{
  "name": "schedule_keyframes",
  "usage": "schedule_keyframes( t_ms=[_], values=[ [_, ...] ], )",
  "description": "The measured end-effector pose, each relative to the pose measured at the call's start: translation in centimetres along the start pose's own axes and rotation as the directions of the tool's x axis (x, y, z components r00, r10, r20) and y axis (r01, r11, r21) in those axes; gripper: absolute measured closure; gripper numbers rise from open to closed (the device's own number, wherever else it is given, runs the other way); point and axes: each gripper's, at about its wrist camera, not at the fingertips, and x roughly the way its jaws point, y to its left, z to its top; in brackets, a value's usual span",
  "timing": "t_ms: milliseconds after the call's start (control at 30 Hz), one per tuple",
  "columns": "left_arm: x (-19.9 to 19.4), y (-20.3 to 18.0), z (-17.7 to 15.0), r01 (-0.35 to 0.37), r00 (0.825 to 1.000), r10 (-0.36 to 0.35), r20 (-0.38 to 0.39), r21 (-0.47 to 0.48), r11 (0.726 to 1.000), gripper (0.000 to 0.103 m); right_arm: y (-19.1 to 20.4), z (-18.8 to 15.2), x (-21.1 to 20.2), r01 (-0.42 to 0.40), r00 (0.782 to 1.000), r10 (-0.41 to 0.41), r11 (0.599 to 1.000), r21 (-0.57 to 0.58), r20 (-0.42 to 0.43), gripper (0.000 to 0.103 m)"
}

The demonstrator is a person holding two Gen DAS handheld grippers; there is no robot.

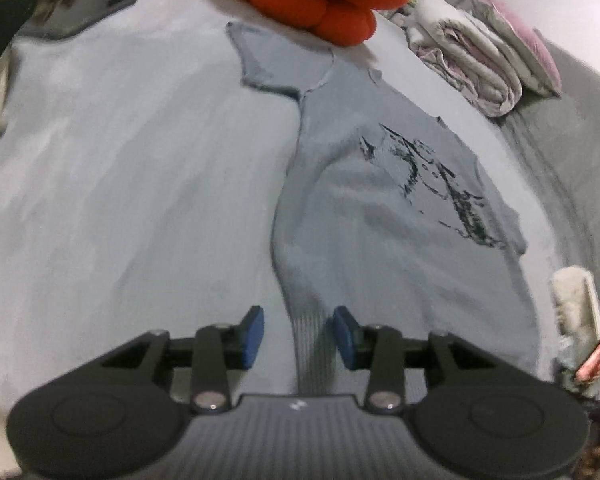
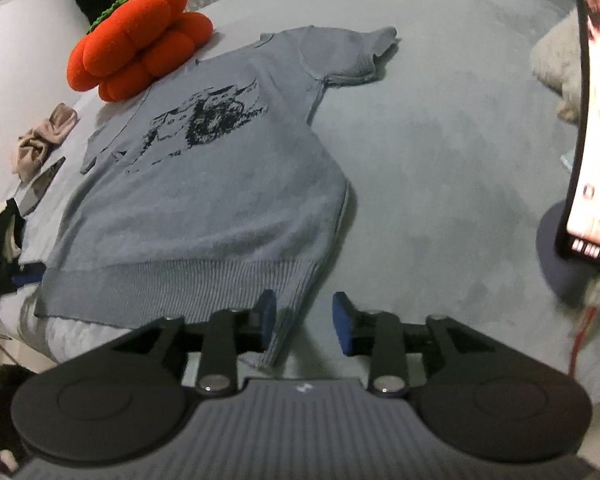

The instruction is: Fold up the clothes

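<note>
A grey sweater [image 2: 204, 184] lies spread flat on the bed [image 2: 440, 160], below an orange cushion [image 2: 136, 44]. The left tongs [image 1: 299, 334] stand apart astride its ribbed hem corner; the right tongs [image 2: 304, 322] stand apart at the opposite corner, pads clear.

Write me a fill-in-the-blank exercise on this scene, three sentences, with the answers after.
1. The grey knitted top lies spread flat on the bed with its dark printed picture facing ____.
2. The plush cushion near the top's neckline is coloured ____.
3. The left gripper has its blue pads on either side of the top's ribbed ____, without pressing on it.

Answers: up; orange; hem
</note>
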Motion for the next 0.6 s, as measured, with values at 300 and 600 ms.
schedule_keyframes(
  t_ms=[300,600],
  values=[
    [1.1,-0.7,-3.1,0.019,1.0,-0.02,-0.018,-0.055,0.998,0.099,0.2,-1.3,1.1,-0.032,0.999,0.031,0.999,0.031,0.03,0.089],
    [-5.5,-4.2,-3.1,-0.038,0.997,0.026,0.077,0.159,0.987,0.099,2.5,-0.7,-2.9,0.028,0.999,-0.024,0.992,-0.123,0.034,0.099]
  ],
)
